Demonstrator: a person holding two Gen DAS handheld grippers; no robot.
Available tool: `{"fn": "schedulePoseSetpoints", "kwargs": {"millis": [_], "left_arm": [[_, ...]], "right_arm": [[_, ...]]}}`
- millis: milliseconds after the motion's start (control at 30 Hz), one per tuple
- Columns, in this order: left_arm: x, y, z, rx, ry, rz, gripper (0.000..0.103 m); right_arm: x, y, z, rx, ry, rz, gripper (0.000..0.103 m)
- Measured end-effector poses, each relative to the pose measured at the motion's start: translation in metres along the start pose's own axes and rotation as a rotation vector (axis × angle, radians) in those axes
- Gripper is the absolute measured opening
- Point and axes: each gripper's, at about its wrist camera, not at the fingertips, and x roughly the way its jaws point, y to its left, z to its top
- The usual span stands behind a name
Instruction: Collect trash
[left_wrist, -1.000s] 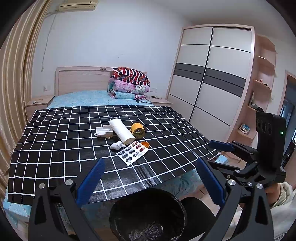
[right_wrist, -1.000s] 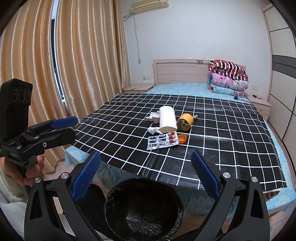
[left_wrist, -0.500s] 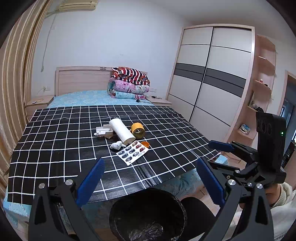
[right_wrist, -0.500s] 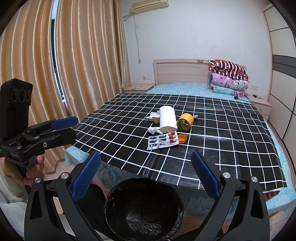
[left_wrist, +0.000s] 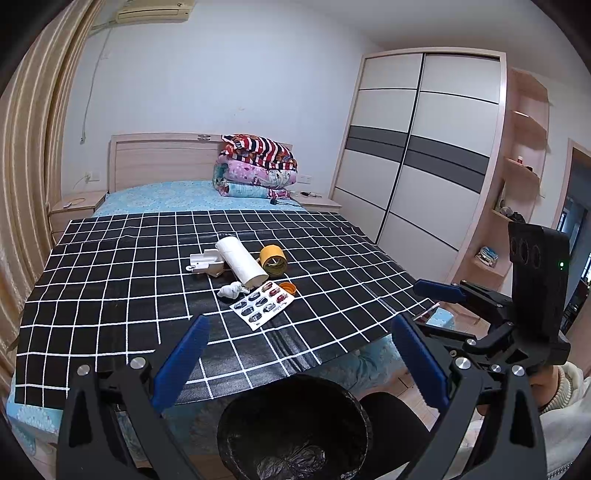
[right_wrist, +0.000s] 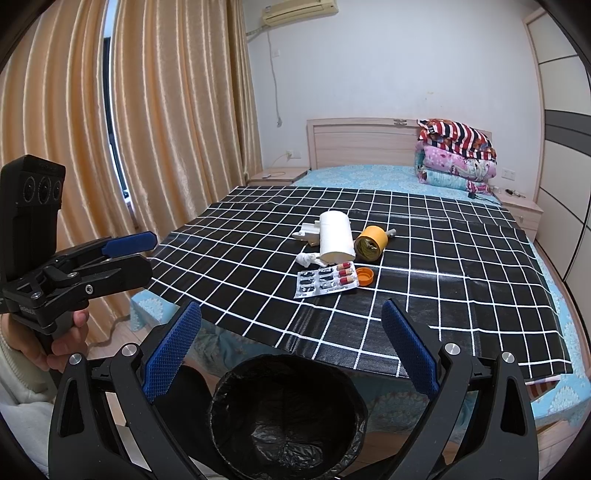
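Both my hand-held grippers, left and right, are spread wide and empty; the blister pack (long axis crosswise) lies ahead on the bed, nearer the right one.

L gripper in foreground, blue pads spread wide, nothing btwn them. Directly below: black-bagged trash bin at foot of bed. R gripper at right edge, held by a hand, fingers apart, empty. On black grid cloth, a cluster near centre: white paper roll lying on its side, yellow tape roll just beside it, white plastic piece on the other side, crumpled tissue, pill blister pack, orange cap. Folded blankets stacked by headboard.
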Motion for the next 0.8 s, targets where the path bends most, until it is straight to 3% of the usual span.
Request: {"fn": "schedulePoseSetpoints", "kwargs": {"millis": [533, 800], "left_arm": [[0.005, 0.001, -0.001, -0.004, 0.011, -0.001, 0.095], [0.029, 0.023, 0.006, -0.021, 0.067, 0.025, 0.095]], "right_arm": [[0.0, 0.002, 0.0, -0.002, 0.003, 0.002, 0.099], [0.013, -0.013, 0.003, 0.021, 0.014, -0.007, 0.099]]}}
